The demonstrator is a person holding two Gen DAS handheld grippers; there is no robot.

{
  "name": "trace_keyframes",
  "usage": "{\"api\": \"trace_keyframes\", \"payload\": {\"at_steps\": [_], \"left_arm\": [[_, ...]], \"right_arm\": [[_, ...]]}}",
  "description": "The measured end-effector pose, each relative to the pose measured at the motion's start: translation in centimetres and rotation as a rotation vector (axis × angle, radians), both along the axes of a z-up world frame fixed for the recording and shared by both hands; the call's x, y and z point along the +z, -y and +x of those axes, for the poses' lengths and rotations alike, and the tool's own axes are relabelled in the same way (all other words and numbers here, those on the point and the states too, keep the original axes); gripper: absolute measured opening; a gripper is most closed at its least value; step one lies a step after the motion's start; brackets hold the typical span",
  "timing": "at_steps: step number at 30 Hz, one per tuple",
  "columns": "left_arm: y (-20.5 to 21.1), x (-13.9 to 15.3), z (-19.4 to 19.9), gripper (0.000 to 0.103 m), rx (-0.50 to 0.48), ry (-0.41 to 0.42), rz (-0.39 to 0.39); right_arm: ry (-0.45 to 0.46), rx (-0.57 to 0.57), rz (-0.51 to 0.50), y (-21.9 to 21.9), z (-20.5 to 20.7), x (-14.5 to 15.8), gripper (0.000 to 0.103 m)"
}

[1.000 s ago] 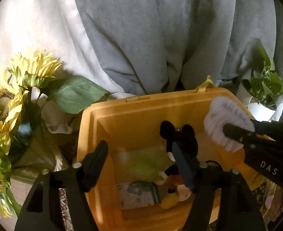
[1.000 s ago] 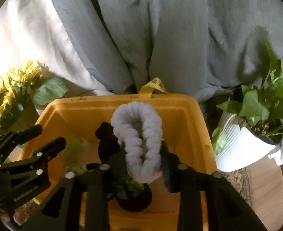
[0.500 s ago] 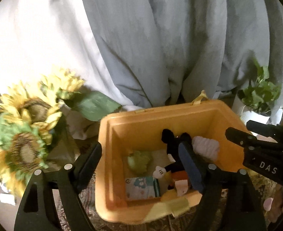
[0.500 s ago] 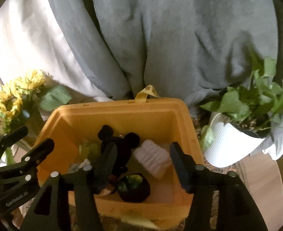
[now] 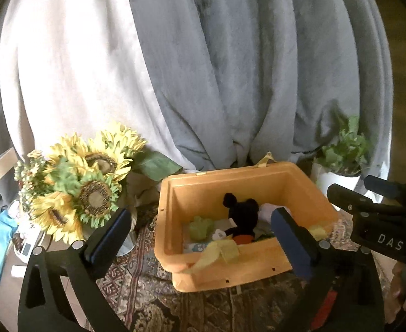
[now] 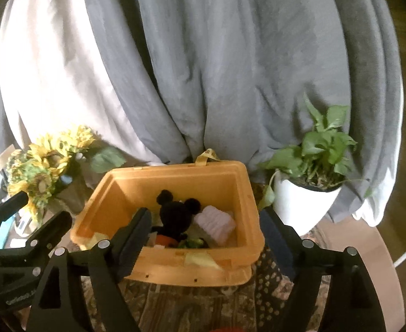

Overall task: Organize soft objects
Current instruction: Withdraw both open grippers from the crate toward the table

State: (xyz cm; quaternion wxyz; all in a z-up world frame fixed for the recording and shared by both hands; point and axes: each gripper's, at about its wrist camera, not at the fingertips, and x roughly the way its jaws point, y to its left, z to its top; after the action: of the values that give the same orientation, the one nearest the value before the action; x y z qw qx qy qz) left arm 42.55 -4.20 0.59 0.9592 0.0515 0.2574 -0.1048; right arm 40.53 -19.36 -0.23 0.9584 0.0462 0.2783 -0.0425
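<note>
my left claw (image 5: 200, 238) and right claw (image 6: 205, 232) have just been opening and hang wide and empty before the orange bin (image 6: 238, 193). inside it lie the mouse plush (image 6: 175, 215) and white fuzzy cloth (image 6: 216, 222); i judge this drop done.

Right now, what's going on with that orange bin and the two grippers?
A person with a handheld gripper in each hand is sorting soft toys into the orange bin on a patterned rug. Both the left gripper and the right gripper are open and empty, their jaws having just been opening. The fluffy white piece lies in the bin beside the black mouse plush. A small green soft toy sits there too. Sunflowers and a potted plant flank the bin.
</note>
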Motion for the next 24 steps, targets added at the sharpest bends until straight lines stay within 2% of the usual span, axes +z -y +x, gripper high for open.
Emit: {"api": "trace_keyframes", "payload": {"at_steps": [16,20,24], "left_arm": [[-1.2,0.7,-8.1,0.103,-0.070,0.041,-0.012],[-0.9,0.5,-10.4,0.103,-0.058,0.070,-0.006],[-0.5,-0.1,-12.7,0.103,-0.007,0.101,-0.004]], "right_arm": [[0.102,-0.069,-0.007,-1.2,-10.1,1.1,0.082],[0.110,-0.056,0.001,-1.0,-11.9,0.5,0.086],[0.135,-0.027,-0.007,-0.6,-13.5,0.0,0.086]]}}
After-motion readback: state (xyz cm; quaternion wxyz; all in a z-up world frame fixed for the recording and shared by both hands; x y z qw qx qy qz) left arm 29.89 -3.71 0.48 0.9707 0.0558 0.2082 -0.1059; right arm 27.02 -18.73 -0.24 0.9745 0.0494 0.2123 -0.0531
